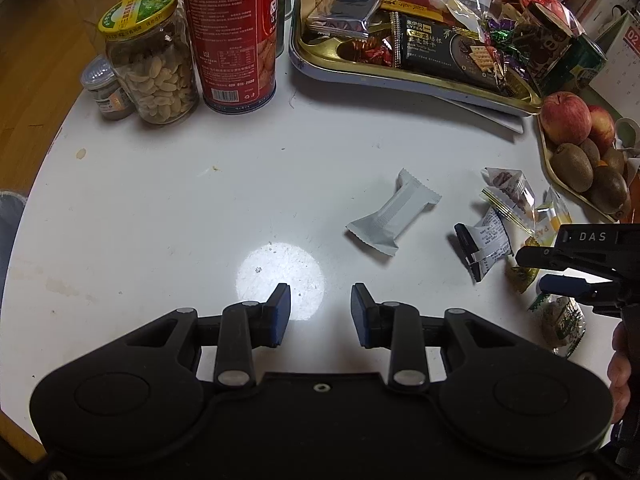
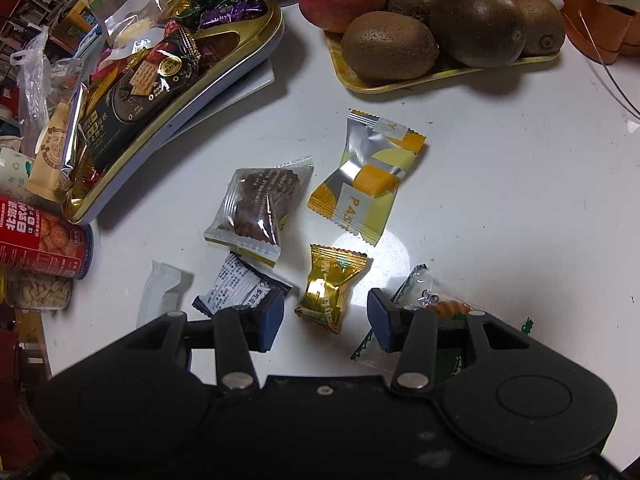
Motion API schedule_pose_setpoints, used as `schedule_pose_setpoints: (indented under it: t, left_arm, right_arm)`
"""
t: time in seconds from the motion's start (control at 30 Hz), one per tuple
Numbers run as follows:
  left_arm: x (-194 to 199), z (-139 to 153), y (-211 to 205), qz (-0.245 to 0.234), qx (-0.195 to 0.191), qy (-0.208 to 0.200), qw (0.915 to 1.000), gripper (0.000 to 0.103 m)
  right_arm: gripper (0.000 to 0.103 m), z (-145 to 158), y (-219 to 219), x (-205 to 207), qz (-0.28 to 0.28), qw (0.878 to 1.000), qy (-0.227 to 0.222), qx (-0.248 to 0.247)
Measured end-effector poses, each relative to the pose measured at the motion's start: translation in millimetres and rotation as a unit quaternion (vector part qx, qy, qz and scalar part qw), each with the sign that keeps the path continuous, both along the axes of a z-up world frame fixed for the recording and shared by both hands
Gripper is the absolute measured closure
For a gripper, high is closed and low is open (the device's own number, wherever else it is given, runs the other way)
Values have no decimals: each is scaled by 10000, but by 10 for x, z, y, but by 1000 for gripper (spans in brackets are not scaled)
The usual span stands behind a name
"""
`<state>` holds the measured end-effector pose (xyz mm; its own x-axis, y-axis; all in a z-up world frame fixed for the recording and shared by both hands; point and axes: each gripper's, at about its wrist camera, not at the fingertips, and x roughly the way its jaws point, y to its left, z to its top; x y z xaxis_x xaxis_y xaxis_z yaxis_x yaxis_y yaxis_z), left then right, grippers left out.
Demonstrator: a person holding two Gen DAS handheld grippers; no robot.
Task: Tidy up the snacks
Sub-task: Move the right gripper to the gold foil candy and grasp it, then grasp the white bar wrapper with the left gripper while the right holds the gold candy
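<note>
Both tools gape, gripping nothing: the left tool (image 1: 320, 308) over bare bench (image 1: 200, 208), the right tool (image 2: 326, 318) straddling a gold candy (image 2: 330, 286). Wrapped snacks crowd close; the snack tray (image 2: 208, 92) lies far left, kiwis (image 2: 476, 26) far right.

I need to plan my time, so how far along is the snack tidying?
Done: the gold tray already holds many packets. In hand: nothing; the left tongs and right tongs are both open and empty, the right ones around the gold candy. Left: the white packet, brown cookie packet, yellow packet and others on the table.
</note>
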<state>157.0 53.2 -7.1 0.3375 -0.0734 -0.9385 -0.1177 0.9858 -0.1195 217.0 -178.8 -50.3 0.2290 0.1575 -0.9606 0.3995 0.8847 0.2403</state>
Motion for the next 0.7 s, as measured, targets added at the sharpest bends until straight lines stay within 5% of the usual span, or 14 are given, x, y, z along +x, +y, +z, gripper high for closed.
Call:
schedule_pose_setpoints:
  t: [0.27,0.43,0.7]
  left_arm:
    - [14,-16,-2,-28,-26,43,10000,61]
    - [18,-22,-8,-19,-37,57,10000,61]
    - [23,-33,-22,-53,27,62,10000,61]
  right_arm:
    - [55,-44,79,94,8,9998,-76,-182]
    - [78,-46,87,77,103,9998,-100,-146]
    - [82,-52,21,-46,109,9996,-276,10]
